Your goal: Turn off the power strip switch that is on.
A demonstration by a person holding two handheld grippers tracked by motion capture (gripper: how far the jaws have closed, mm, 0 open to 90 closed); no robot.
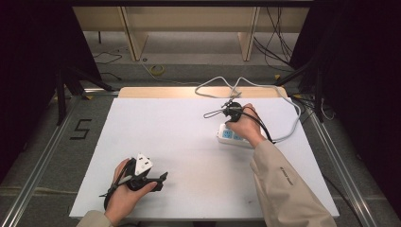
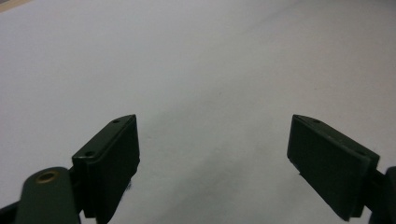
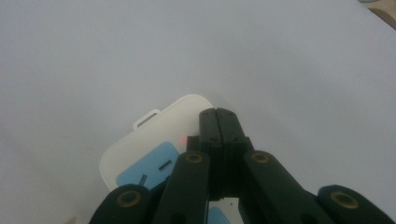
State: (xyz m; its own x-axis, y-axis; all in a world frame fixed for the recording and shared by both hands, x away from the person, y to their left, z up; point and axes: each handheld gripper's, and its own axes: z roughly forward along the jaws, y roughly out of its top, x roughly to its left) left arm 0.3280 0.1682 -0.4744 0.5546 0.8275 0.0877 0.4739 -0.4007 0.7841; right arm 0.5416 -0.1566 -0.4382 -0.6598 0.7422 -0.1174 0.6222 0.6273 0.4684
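Observation:
A white power strip (image 1: 231, 137) with blue socket faces lies right of the table's middle. Its white cable (image 1: 289, 124) loops off toward the back edge. A hand holds my right gripper (image 1: 228, 122) over the strip's left end. In the right gripper view the right gripper (image 3: 218, 114) has its jaws pressed together, tips down on the power strip (image 3: 149, 144) beside a small red light (image 3: 182, 139). My left gripper (image 1: 163, 177) rests in a hand near the front left of the table. Seen from its own camera, the left gripper (image 2: 215, 126) stands wide open over bare white tabletop.
The white table (image 1: 179, 142) has a wooden strip along its back edge. On the floor are a "5" marking (image 1: 80, 128) at left, a yellow coil (image 1: 157, 70) and black cables (image 1: 279, 42) behind. Dark stands flank both sides.

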